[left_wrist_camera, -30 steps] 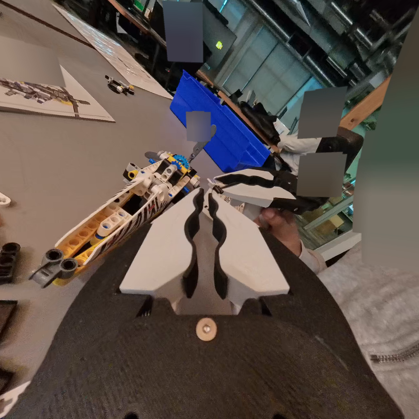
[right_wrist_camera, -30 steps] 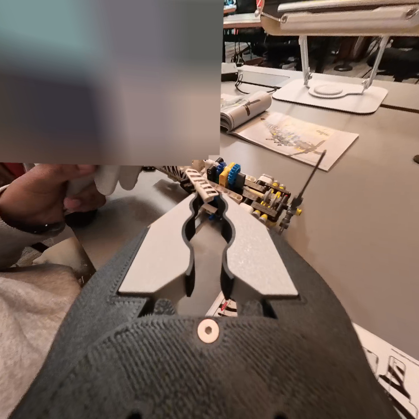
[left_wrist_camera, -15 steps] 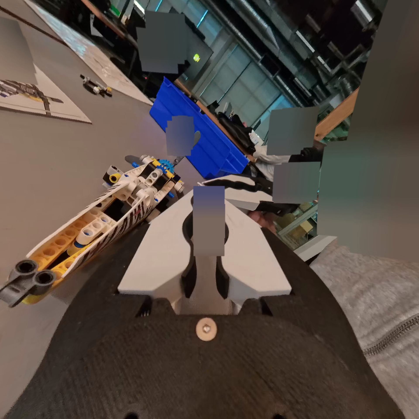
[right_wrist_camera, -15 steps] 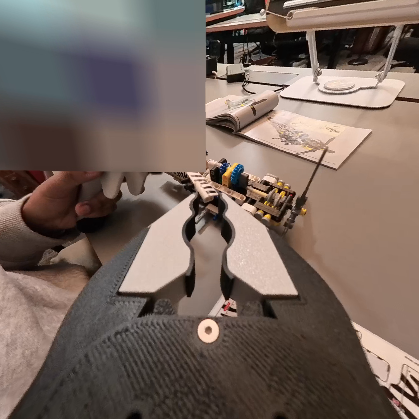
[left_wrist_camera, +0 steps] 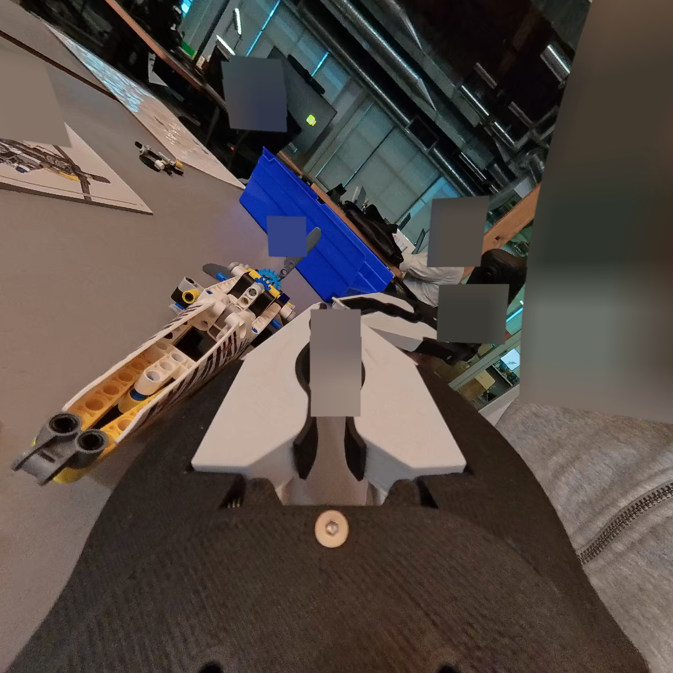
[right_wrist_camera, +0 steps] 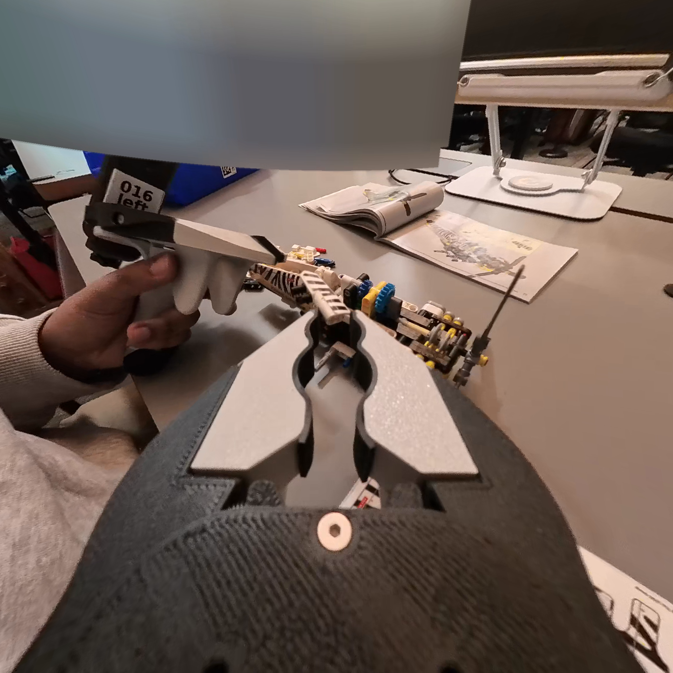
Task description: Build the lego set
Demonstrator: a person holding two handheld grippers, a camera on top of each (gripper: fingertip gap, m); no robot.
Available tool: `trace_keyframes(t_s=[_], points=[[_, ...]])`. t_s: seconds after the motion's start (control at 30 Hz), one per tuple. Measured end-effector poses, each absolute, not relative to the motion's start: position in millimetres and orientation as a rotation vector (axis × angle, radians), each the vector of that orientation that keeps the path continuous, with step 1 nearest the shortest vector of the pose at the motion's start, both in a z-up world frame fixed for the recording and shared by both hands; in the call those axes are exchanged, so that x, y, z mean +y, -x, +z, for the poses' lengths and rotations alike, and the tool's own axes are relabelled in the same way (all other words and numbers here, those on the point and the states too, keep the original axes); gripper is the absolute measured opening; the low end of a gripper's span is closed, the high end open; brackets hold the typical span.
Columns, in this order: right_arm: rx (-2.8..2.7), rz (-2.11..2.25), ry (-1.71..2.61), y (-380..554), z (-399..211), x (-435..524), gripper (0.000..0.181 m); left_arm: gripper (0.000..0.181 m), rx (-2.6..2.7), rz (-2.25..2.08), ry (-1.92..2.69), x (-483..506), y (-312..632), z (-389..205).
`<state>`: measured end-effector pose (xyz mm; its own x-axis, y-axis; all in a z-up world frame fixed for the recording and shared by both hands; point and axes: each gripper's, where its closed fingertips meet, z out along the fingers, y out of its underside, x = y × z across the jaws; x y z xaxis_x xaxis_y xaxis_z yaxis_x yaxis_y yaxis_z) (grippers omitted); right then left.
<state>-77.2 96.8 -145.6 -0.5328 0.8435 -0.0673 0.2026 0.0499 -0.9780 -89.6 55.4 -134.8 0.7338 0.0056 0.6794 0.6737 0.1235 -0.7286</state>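
The lego model (left_wrist_camera: 204,338), a long white plane body with zebra stripes, a yellow inside and blue and yellow gears, lies on the grey table (left_wrist_camera: 91,273). In the right wrist view the model (right_wrist_camera: 400,309) lies across my front. My right gripper (right_wrist_camera: 333,320) is shut on its white striped beam (right_wrist_camera: 326,296). My left gripper (left_wrist_camera: 333,309) is shut and looks empty; a patch hides its tips. In the right wrist view it (right_wrist_camera: 275,255) is held by a hand just above the model's tail. The right gripper (left_wrist_camera: 386,317) also shows past the left fingers.
A blue bin (left_wrist_camera: 320,233) stands behind the model. An open instruction booklet (right_wrist_camera: 473,247) and a white lamp base (right_wrist_camera: 531,189) lie beyond it. A small lego sub-assembly (left_wrist_camera: 158,160) and loose pieces (right_wrist_camera: 309,251) sit on the table. A sticker sheet (right_wrist_camera: 637,619) lies near right.
My left gripper has risen and now shows in the right wrist view, its tip over the model's tail. My right gripper keeps its hold on the striped beam.
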Motion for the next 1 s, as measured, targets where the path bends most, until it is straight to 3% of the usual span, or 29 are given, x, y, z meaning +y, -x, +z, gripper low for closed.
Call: trace_keyframes(t_s=[0.03, 1.0], points=[[-1.782, 1.524, 1.045, 76.9, -144.6, 96.8, 0.013, 0.001, -0.616, -0.533, 1.378, 55.7, 90.0, -135.2], [-1.777, 1.561, 0.999, 74.1, -139.5, 94.2, 0.013, 0.003, -0.63, -0.542, 1.373, 56.0, 92.5, -135.9]])
